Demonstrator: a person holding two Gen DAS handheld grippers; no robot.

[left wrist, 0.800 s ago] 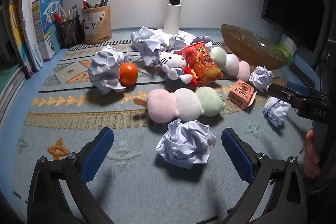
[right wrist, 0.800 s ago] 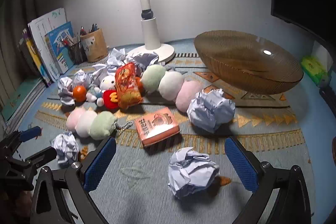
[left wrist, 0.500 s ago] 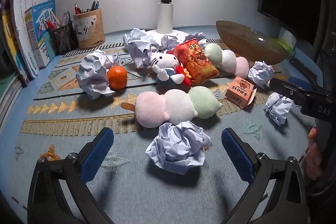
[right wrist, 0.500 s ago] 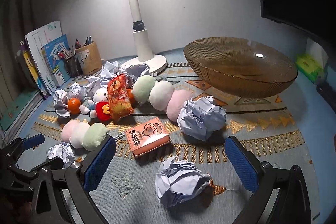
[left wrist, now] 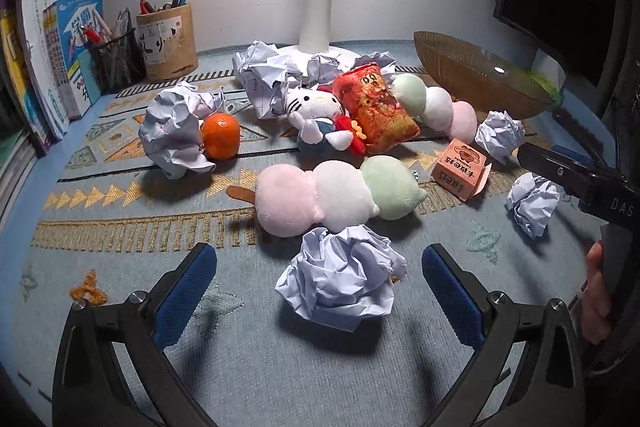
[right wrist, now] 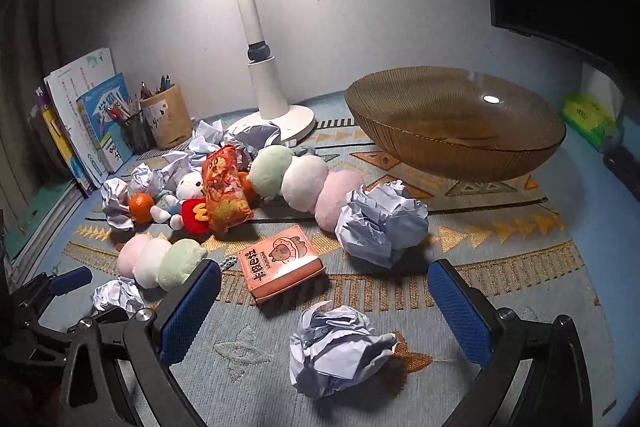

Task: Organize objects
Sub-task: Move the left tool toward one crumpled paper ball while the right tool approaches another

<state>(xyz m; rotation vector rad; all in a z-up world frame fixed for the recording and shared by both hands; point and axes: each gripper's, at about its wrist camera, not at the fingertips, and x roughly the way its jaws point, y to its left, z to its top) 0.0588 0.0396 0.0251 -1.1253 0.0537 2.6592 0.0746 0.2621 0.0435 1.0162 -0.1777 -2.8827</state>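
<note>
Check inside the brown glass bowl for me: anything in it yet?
Nothing shows inside the brown glass bowl from the right wrist view: only a lamp glare on its ribbed floor. The near rim hides the nearest strip of the inside.

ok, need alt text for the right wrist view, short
The right gripper hangs with its jaws open over a crumpled paper ball on a patterned mat. Behind it lie an orange card box, a larger paper ball and plush toys, with an empty amber glass bowl at the right.
</note>
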